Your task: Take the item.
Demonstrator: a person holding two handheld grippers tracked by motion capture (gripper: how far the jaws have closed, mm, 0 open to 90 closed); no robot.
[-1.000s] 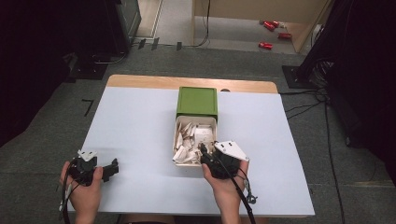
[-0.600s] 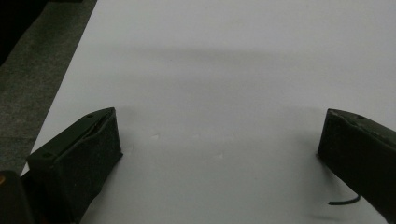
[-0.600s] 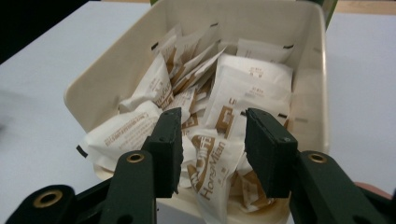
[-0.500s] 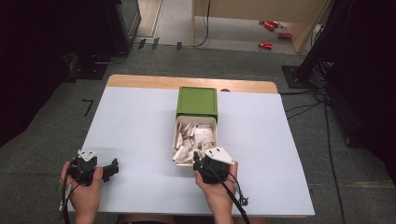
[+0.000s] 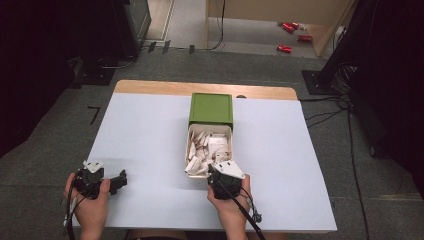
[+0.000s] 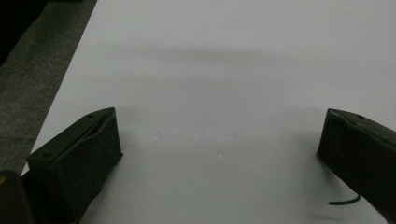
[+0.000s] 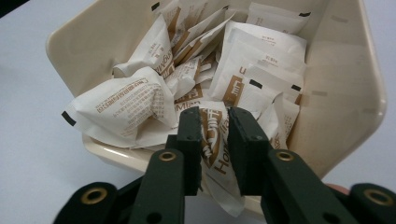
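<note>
White paper sachets fill the cream drawer (image 5: 229, 131), which is pulled out of the green box (image 5: 210, 108) toward the near edge of the bench (image 5: 145, 135), about mid-width. The right gripper (image 7: 215, 126) is at the drawer's near end; its jaws have just been closing and now stand narrow, w/ one sachet (image 7: 215, 154) pinched between them. That sachet hangs partly over the drawer's near rim, so it is the nearest of the pile. In the high view the right gripper (image 5: 214, 170) sits just at that rim.

The left gripper (image 5: 121, 178) rests near the near-left corner of the bench, well apart from the drawer, jaws wide w/ nothing between them.

Risks, as I judge them:
- The grip is on a thin, crumpled piece of paper; if only an edge is caught, the sachet may slip out on lifting.
- Neighbour sachets lie touching or overlapping it, e.g. the big crumpled one (image 7: 123, 105); they may be dragged out and fall on the bench.
- The drawer is light & nobody holds it; a pull toward the person may slide it further out of the box.
</note>
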